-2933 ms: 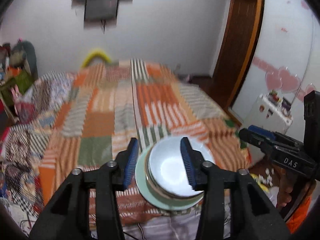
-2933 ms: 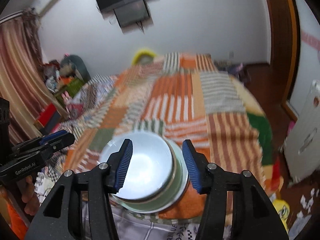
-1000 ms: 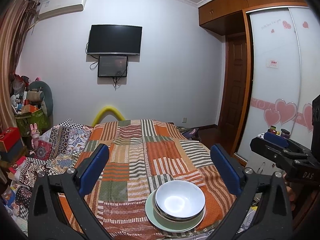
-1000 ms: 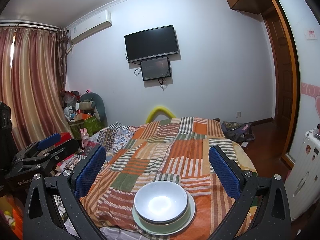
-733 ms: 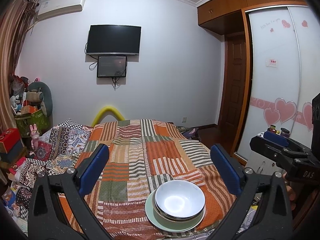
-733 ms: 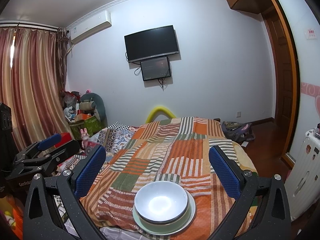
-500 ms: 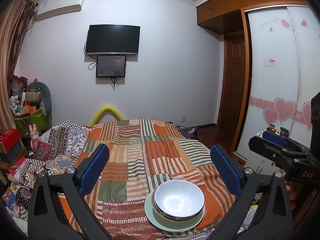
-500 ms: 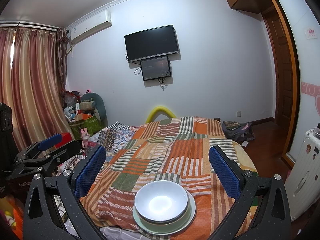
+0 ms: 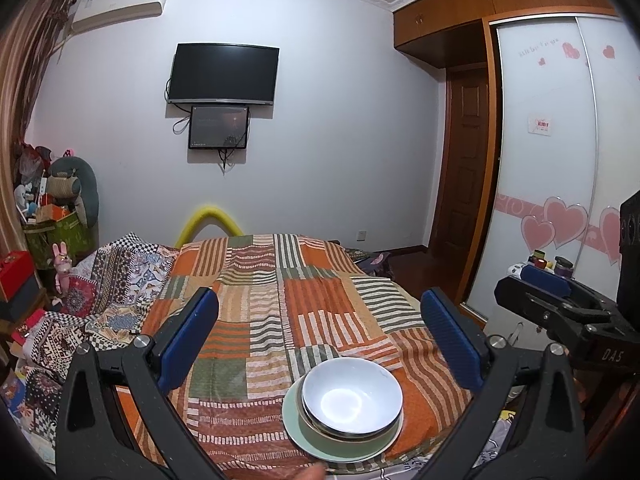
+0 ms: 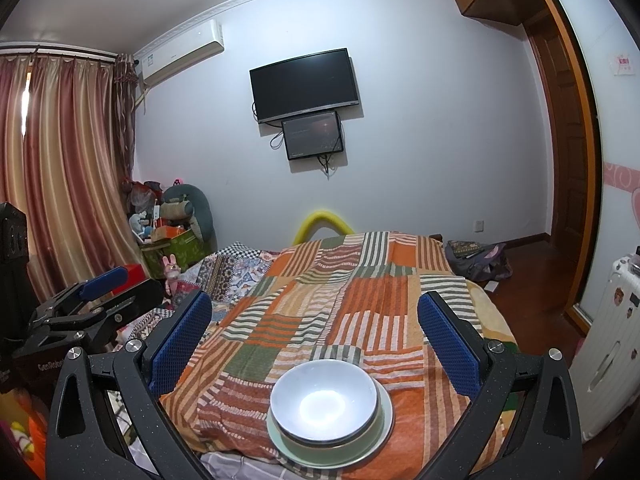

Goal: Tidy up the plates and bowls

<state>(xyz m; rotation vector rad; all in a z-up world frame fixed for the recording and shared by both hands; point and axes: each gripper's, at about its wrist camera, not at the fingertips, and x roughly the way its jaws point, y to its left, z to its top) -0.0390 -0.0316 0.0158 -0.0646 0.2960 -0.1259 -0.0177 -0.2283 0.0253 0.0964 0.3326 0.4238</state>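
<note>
While both grippers hang above the near end of the bed, each has its blue-padded fingers spread wide and grasping nothing. In the left wrist view, the left gripper [image 9: 320, 346] frames a stack of dishes: a white bowl [image 9: 352, 398] nested on what looks like a second, darker-rimmed dish, all sitting on a pale green plate [image 9: 340, 446]. The stack lies below and between the fingertips, closer to the right finger [image 9: 450, 344] than to the left one, and well apart from both. In the right wrist view, the right gripper [image 10: 314, 340] shows the same white bowl [image 10: 323, 400] on the pale green plate [image 10: 372, 436], again low and roughly centred between the released pads, touching neither. The stack rests on a patchwork bedspread [image 9: 280, 312] of orange, green and striped squares, near its front edge. Beyond the fingertips, a black television [image 9: 224, 74] hangs on the far wall with a smaller screen [image 9: 219, 127] just beneath it. Off past the left gripper's right finger, the other gripper [image 9: 560, 312] shows at the frame edge beside a wardrobe door with pink hearts [image 9: 560, 220].
</note>
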